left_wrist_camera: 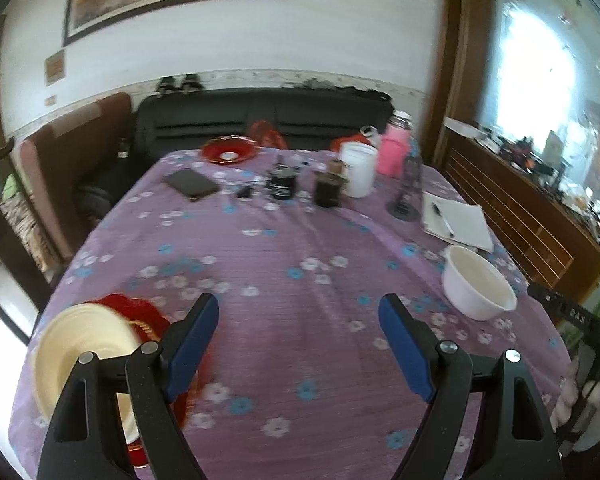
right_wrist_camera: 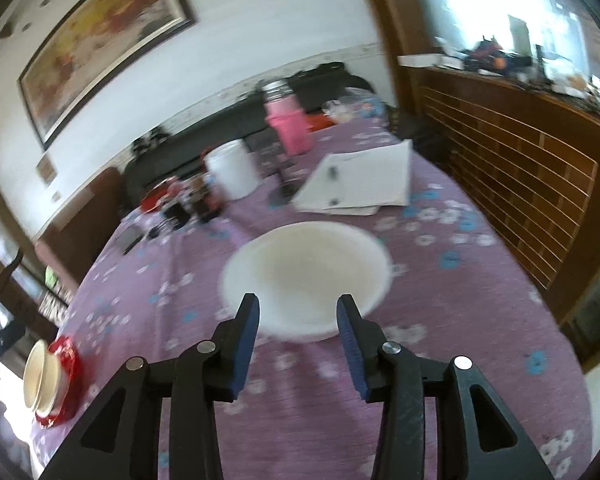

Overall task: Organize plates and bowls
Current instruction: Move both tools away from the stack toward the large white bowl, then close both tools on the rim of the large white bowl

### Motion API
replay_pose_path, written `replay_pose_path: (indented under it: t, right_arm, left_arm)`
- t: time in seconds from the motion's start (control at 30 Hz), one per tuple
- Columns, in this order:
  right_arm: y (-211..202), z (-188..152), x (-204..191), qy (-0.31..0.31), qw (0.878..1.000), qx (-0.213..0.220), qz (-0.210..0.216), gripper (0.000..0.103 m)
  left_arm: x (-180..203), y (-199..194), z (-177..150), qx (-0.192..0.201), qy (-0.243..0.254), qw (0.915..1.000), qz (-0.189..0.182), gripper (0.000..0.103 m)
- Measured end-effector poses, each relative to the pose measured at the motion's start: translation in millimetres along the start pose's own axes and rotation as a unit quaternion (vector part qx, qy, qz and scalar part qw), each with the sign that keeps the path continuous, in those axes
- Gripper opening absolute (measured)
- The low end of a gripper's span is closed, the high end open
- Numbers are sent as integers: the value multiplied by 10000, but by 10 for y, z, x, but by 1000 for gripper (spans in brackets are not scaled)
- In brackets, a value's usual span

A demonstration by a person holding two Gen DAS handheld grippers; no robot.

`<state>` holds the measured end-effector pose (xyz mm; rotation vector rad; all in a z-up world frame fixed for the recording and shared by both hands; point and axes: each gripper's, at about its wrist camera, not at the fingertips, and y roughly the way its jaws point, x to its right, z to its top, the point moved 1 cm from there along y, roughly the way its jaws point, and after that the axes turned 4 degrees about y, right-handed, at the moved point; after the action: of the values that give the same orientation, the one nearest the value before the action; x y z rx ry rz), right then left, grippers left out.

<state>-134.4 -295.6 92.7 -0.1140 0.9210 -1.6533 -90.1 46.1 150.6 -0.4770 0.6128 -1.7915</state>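
A table (left_wrist_camera: 300,264) stands before a sofa (left_wrist_camera: 260,116). At its near left edge 1 bowl (left_wrist_camera: 84,356) sits on a plate (left_wrist_camera: 156,320); a 2nd bowl (right_wrist_camera: 306,276) rests well apart toward the right. Behind that bowl lies a notebook (left_wrist_camera: 456,220) with a pen (left_wrist_camera: 442,218) on it. Further back stand a tub (left_wrist_camera: 358,174), jars (left_wrist_camera: 327,190) and a flask (left_wrist_camera: 396,148), with another plate (left_wrist_camera: 230,151) at the far left.

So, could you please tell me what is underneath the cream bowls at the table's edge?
A red plate lies under the cream bowls. Its middle is covered, so only its rim shows.
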Motion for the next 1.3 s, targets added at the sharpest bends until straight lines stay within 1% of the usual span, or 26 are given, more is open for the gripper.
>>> replay_pose_path:
  t: [0.1, 0.23, 0.4, 0.53, 0.63, 0.73, 0.8, 0.93, 1.03, 1.17, 1.3]
  right_arm:
    - [69, 72, 122, 181, 9998, 17, -79, 44]
    - [232, 179, 247, 558, 9984, 18, 19, 44]
    - [472, 346, 386, 963, 9953, 91, 72, 44]
    - [671, 386, 500, 1139, 9934, 44, 81, 44]
    - [771, 367, 562, 1156, 9932, 20, 122, 44]
    - [868, 327, 613, 1156, 9929, -60, 268, 44]
    - [916, 303, 651, 1167, 9927, -81, 294, 44]
    - [1013, 244, 733, 1347, 9891, -311, 505, 44]
    - [1045, 226, 727, 1365, 9879, -408, 615, 44]
    - [1092, 182, 686, 1325, 9876, -535, 657, 44]
    - [1151, 168, 655, 1294, 9874, -634, 658, 44]
  left_arm:
    - [202, 129, 37, -139, 144, 9997, -127, 82]
    - [456, 272, 79, -291, 332, 9987, -266, 81]
    - [699, 395, 113, -366, 504, 9976, -298, 81]
    - [876, 503, 113, -490, 663, 9961, -303, 81]
    - [932, 598, 143, -603, 620, 9956, -360, 81]
    - [997, 722, 210, -710, 507, 9952, -441, 81]
    - [1035, 819, 262, -799, 405, 9948, -495, 81]
    - [1165, 1007, 347, -916, 226, 9937, -613, 81]
    - [1327, 1178, 414, -915, 205, 9933, -671, 81]
    - [1555, 1503, 478, -1051, 288, 9910, -782, 81]
    - [1666, 1778, 500, -1223, 326, 9891, -754, 81]
